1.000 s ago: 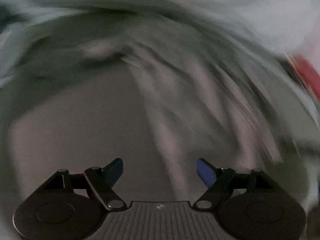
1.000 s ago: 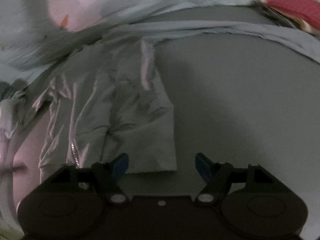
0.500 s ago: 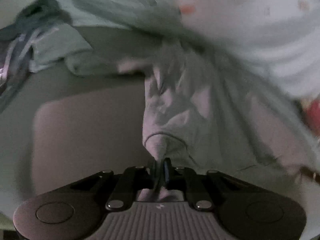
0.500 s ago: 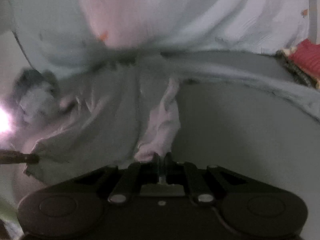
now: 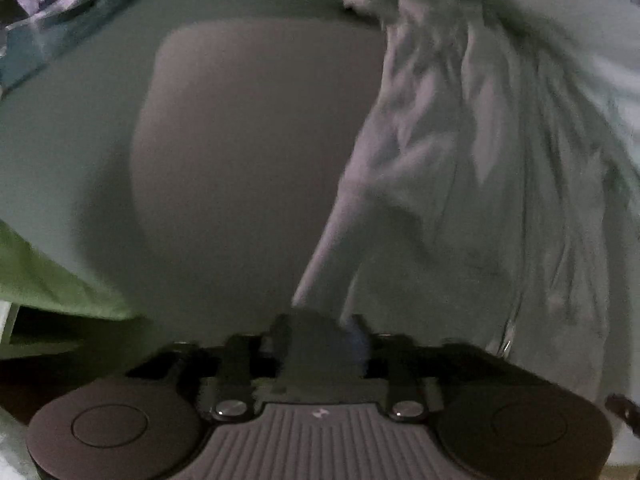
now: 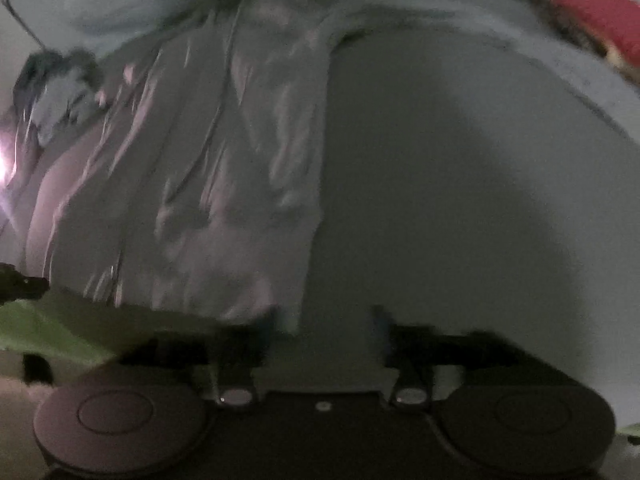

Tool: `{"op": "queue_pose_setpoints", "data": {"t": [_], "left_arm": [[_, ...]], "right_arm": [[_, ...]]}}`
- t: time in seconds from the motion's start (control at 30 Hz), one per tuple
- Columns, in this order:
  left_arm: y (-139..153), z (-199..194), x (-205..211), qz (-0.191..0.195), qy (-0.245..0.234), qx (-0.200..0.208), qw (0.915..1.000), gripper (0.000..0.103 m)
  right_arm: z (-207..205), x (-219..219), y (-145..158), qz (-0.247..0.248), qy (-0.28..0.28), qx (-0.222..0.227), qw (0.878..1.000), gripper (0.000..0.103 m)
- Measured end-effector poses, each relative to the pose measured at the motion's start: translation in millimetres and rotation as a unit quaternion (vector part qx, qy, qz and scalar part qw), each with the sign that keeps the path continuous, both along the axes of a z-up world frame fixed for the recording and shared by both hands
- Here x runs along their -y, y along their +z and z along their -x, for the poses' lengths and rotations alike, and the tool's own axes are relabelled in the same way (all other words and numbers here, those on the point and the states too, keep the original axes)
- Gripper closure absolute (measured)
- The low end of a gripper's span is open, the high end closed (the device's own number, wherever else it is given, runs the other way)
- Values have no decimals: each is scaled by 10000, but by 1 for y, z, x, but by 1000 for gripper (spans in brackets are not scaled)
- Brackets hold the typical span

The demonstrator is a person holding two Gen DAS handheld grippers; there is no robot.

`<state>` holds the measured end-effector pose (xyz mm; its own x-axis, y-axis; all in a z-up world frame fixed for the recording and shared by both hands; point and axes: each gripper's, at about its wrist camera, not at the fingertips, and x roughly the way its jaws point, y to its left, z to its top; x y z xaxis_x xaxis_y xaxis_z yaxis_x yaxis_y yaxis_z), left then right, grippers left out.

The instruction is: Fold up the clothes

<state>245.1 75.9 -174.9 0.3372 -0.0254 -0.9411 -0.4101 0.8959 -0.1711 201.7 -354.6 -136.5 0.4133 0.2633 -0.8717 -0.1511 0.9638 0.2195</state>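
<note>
A pale grey zip garment [image 5: 460, 152] lies stretched over a grey bed surface [image 5: 248, 152]. In the left wrist view my left gripper [image 5: 320, 332] is shut on a corner of the garment, which runs up and right from the jaws. In the right wrist view the same garment [image 6: 224, 176] lies flat on the left, its lower right corner just by my right gripper's left finger. My right gripper [image 6: 324, 320] is open, its fingers apart. The frames are blurred.
A light blue sheet [image 6: 520, 32] runs along the back. Something red [image 6: 604, 16] sits at the far right. Green cloth [image 5: 44, 280] hangs at the near left edge, also in the right wrist view [image 6: 48, 328]. Dark clothes [image 5: 52, 8] lie at the far left.
Both grippers shut on the garment's near corners, then pulled it toward me and laid it out. The right gripper has now opened and let go. The left gripper still holds.
</note>
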Motion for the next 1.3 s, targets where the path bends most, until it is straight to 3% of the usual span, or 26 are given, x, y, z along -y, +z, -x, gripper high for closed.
{"op": "queue_pose_setpoints", "data": {"t": [0.07, 0.17, 0.33, 0.5, 0.7, 0.73, 0.77, 0.83, 1.0, 1.07, 1.1, 1.2, 1.23, 1.3], "left_arm": [[11, -8, 9, -223, -133, 266, 9993, 47], [17, -22, 40, -574, -610, 445, 9955, 29], [6, -56, 116, -880, -1747, 499, 9794, 25], [-6, -87, 184, -913, -2513, 539, 9621, 18], [-13, -134, 236, -720, -2631, 520, 9607, 17], [-16, -139, 244, -719, -2638, 491, 9606, 17], [-19, -145, 251, -716, -2646, 460, 9606, 17], [-24, -158, 262, -672, -2669, 385, 9606, 17], [-30, -190, 287, -807, -2977, 292, 9508, 17], [-35, -202, 301, -987, -3195, 292, 9420, 17], [-38, -207, 309, -1077, -3314, 290, 9369, 16], [-47, -221, 329, -1354, -3657, 291, 9204, 5], [-48, -224, 333, -1407, -3678, 316, 9186, 4], [-49, -230, 332, -1257, -3592, 260, 9244, 2]], "right_arm": [[-1, 5, -8, 123, -66, -105, 9998, 41], [-10, 23, -9, 212, -355, 65, 9991, 36], [-22, 64, -10, 312, -1029, 352, 9936, 23], [-23, 107, -12, 400, -1527, 478, 9863, 21], [-27, 175, -20, 446, -2355, 734, 9681, 22], [-30, 186, -21, 466, -2474, 790, 9646, 27], [-33, 196, -23, 463, -2601, 853, 9607, 41], [-43, 219, -26, 383, -2931, 933, 9507, 58], [-74, 273, -43, 29, -3772, 986, 9209, 56], [-90, 290, -53, -97, -4048, 944, 9095, 44], [-98, 297, -58, -159, -4156, 937, 9046, 43], [-111, 304, -64, -123, -4259, 963, 8995, 31], [-110, 302, -60, 2, -4234, 999, 9004, 27], [-109, 299, -54, 251, -4181, 1070, 9017, 32]]}}
